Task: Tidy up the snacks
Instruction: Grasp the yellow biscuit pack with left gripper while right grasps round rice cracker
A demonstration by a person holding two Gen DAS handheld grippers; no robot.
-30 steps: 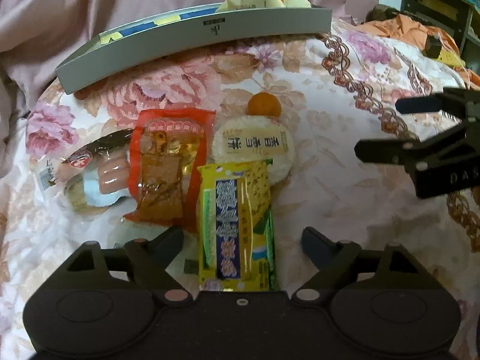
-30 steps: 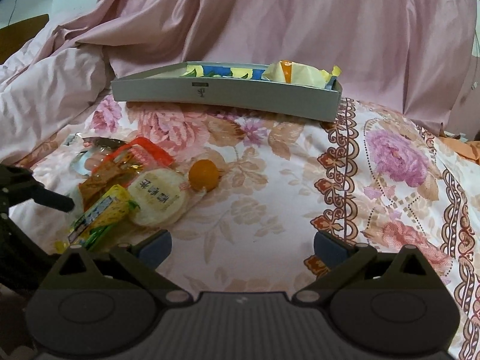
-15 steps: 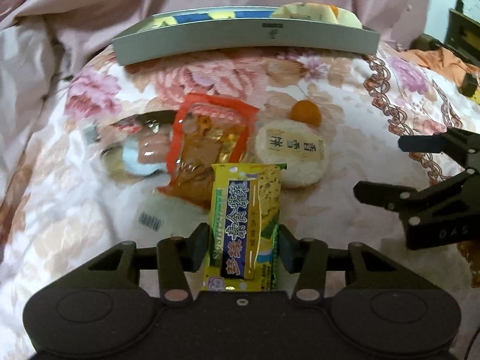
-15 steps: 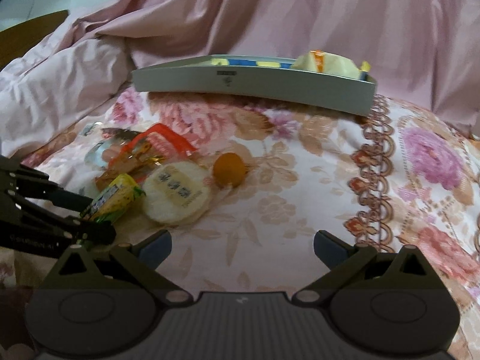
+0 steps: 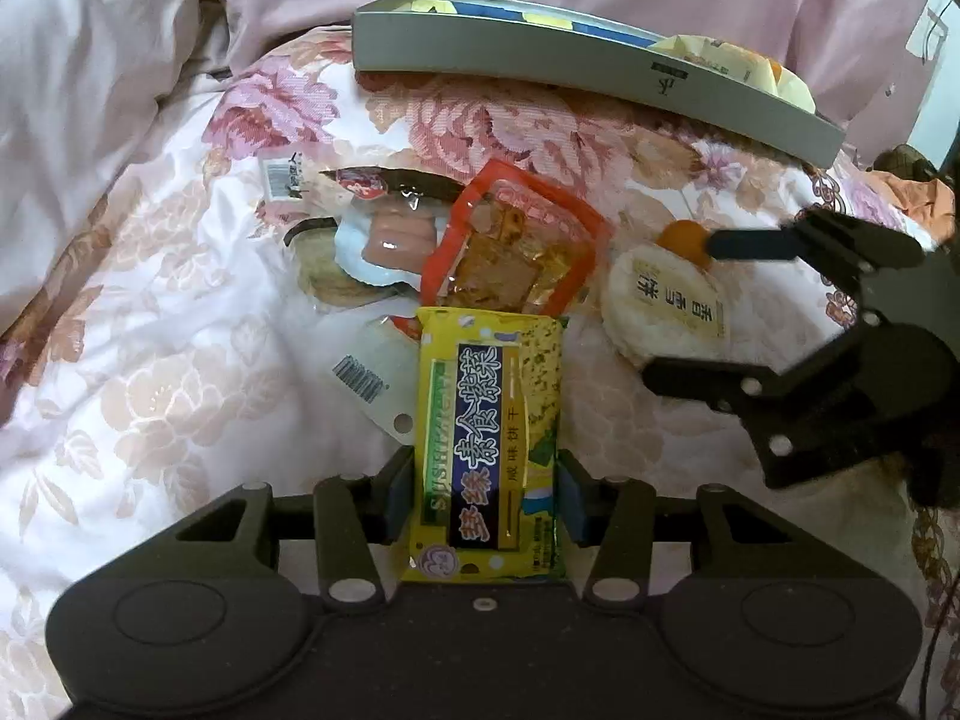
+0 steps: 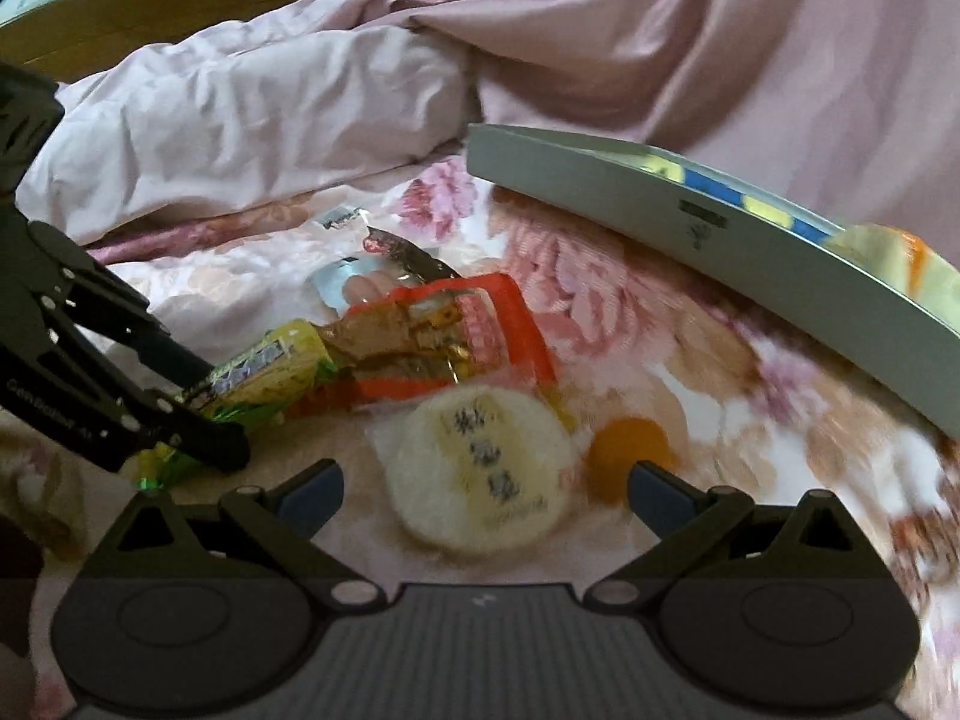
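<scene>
Five snacks remain outside the long grey cardboard tray [image 5: 588, 69]; your left hand-held gripper [image 5: 487, 495] clamps the yellow foil biscuit packet [image 5: 489, 438], your right hand-held gripper [image 6: 486, 495] gapes wide.

Yellow biscuit packet [image 5: 489, 450]: dark blue central band, green edging. Tofu snack pouch [image 5: 516, 258]: orange-red border, brown contents behind clear film. Round rice cracker [image 5: 666, 315]: white, dark printed characters. Small round fruit [image 6: 627, 450]: orange. Sausage pack [image 5: 384, 240]: pink, pale blue. Tray [image 5: 588, 69]: grey wall; blue and yellow inside. Bed cover [image 5: 180, 372]: white, pink and peach floral pattern. Both grippers [image 5: 486, 495] [image 6: 483, 489]: black, blue pads.
</scene>
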